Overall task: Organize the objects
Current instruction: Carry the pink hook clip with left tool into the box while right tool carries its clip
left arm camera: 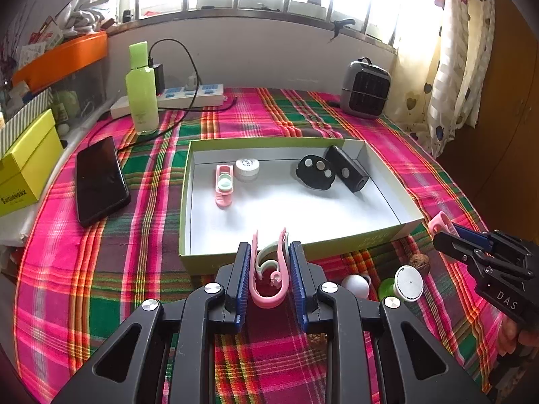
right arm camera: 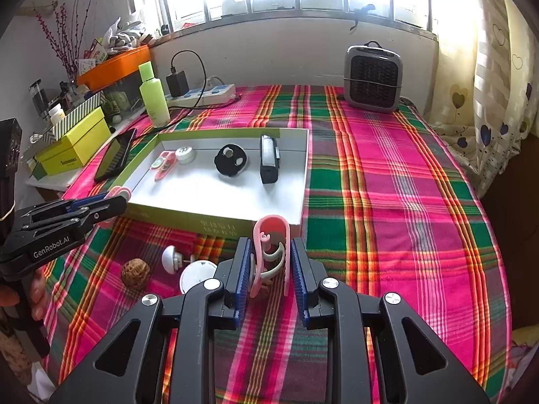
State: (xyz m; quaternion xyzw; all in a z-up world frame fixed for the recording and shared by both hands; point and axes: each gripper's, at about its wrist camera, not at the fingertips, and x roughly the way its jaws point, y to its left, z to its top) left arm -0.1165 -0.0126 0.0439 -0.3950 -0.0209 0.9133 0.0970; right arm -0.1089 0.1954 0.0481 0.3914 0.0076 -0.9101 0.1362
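1. left wrist view, nearest first: left gripper (left arm camera: 269, 269) clamped on a pink clip (left arm camera: 269, 279), loop end toward the camera, held just before the near wall of the box (left arm camera: 387, 235).
2. already in the box: another pink clip (left arm camera: 223, 185), a small white jar (left arm camera: 247, 168), a round black piece (left arm camera: 315, 171) and a black block (left arm camera: 347, 168).
3. still out on the plaid cloth (left arm camera: 101, 269), beside the box's near right corner: a white ball (left arm camera: 355, 284), a green-and-white cap piece (left arm camera: 402, 284) and a walnut (left arm camera: 420, 263).
4. right wrist view, nearest first: right gripper (right arm camera: 271, 269) squeezed on its own pink clip (right arm camera: 271, 249), loop end pointing away, close to the box's near wall but not over it.
5. judged roughly half done: four things boxed, two clips in hand and not yet dropped in, three small things left on the cloth.
6. phone, green bottle and heater well apart from the box; cannot tell whether part of the job.
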